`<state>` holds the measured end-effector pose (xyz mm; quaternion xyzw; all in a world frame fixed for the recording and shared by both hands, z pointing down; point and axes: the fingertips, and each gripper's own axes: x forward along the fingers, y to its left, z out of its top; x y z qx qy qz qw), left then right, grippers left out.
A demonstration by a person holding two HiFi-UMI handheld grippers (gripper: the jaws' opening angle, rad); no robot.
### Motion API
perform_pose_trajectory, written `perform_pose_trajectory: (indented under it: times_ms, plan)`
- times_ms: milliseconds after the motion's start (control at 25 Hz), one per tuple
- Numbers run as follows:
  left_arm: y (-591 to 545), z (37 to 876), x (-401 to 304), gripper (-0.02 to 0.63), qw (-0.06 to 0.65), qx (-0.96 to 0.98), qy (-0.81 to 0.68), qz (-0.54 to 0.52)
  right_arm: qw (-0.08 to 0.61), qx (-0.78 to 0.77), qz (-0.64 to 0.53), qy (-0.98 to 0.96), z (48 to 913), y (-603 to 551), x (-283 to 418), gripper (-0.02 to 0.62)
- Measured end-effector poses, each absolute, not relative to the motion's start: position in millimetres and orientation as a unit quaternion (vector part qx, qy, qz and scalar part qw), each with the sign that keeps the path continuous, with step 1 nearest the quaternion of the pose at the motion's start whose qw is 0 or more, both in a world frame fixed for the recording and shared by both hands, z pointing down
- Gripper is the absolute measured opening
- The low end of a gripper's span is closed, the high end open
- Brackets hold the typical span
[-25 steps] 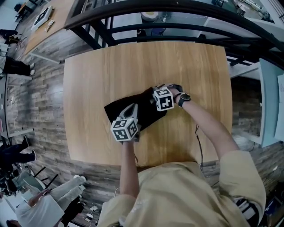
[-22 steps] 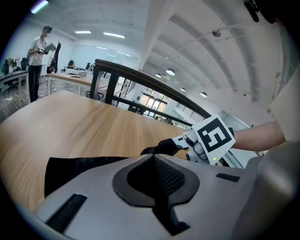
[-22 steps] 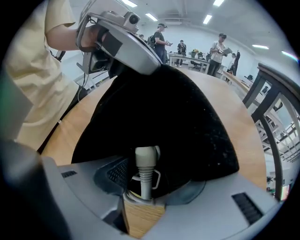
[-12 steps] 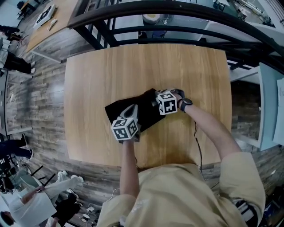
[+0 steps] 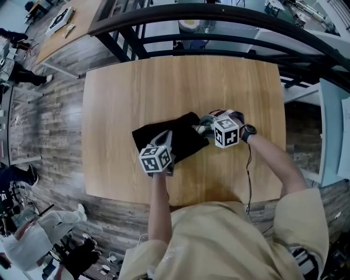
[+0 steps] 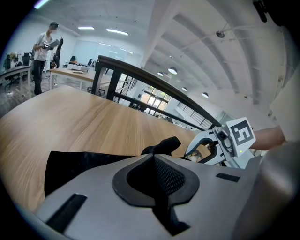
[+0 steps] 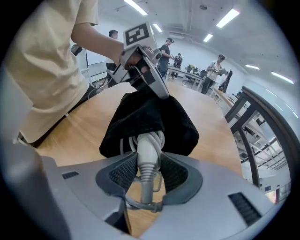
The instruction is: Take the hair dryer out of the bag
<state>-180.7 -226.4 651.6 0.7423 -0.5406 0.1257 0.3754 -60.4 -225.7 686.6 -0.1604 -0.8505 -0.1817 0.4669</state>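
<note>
A black cloth bag point(image 5: 174, 138) lies on the wooden table point(image 5: 136, 82). My left gripper point(image 5: 164, 136) is shut on the bag's near edge; black cloth point(image 6: 84, 161) spreads past its jaws. At the bag's right-hand mouth, my right gripper point(image 5: 203, 128) has the hair dryer's pale grey handle point(image 7: 149, 150) between its pads, which press on it as the jaws keep closing. The handle and its coiled cord stick out of the bag point(image 7: 150, 117). The rest of the dryer is hidden inside. In the right gripper view, the left gripper point(image 7: 157, 89) pins the far end.
A black metal railing point(image 5: 219, 16) runs along the table's far edge. A thin cable point(image 5: 249, 180) hangs by my right forearm. The table's near edge point(image 5: 164, 199) is close to my body. Several people stand at desks in the background.
My right gripper has drawn to the right, off the bag, bringing the pale handle and cord out of the bag's mouth. The left gripper has stayed put on the bag.
</note>
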Motion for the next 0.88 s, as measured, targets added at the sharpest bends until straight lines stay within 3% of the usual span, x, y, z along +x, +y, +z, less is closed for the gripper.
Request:
perform_pose_trajectory:
  times_ms: [440,880]
  plan:
    - [-218.7,653.9,-168.4,0.015,0.376,0.753,-0.521,0.144,0.482,-0.097,-0.177,-0.853,653.3,-243.3,14.5,0.152]
    - [-222.3,663.5,-157.8,0.015,0.375,0.751,-0.522,0.152,0.414,0.134,-0.038,-0.899,637.5,-279.7,86.0,0.152]
